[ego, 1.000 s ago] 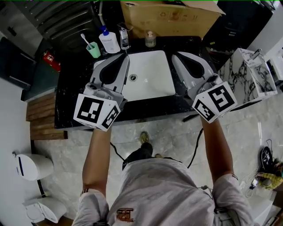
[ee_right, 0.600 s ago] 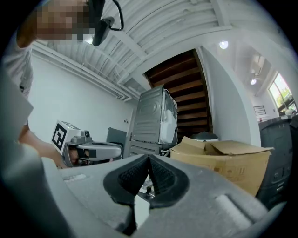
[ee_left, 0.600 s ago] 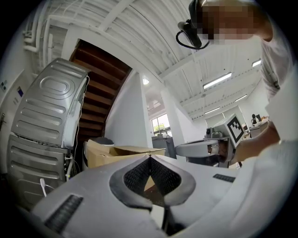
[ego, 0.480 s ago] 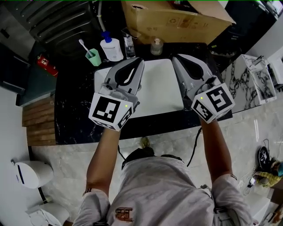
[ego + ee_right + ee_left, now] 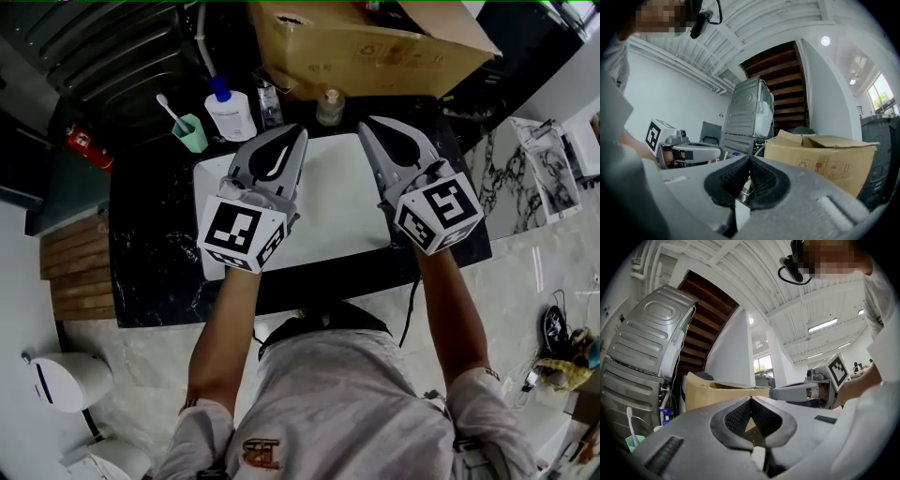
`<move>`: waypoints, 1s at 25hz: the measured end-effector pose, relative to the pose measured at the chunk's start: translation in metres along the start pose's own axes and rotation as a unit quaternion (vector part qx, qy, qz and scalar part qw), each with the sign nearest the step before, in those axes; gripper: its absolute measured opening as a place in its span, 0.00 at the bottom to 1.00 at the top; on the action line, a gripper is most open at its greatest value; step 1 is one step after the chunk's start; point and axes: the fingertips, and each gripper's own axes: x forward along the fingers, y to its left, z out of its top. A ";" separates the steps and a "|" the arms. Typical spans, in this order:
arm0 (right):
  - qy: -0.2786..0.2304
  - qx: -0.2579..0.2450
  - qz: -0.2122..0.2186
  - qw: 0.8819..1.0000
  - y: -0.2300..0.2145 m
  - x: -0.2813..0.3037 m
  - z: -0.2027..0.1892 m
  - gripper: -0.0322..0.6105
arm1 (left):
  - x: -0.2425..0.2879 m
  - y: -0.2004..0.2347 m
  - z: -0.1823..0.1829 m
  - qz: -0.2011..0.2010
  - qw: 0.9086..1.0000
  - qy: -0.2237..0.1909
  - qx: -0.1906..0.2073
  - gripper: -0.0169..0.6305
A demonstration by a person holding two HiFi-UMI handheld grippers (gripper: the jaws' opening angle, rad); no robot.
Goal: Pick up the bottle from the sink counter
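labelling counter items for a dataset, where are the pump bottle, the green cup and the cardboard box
pump bottle (image 5: 232, 116), head view, on its white body
green cup (image 5: 193, 134), head view, on its outer wall
cardboard box (image 5: 375, 52), head view, on its top panel

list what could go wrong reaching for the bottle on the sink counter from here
1. The left tongs and right tongs are both shut; unless one opens first, it would likely shove a bottle over rather than grip it.
2. The pump bottle stands close beside the green cup with a toothbrush, so a wide approach may knock the cup.
3. A small bottle also stands near the cardboard box; the wrong one might be taken.
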 end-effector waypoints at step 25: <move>0.097 0.027 -0.012 0.995 -0.070 0.082 -0.117 0.45 | 0.063 0.021 -0.064 0.010 0.999 0.032 -0.021 0.03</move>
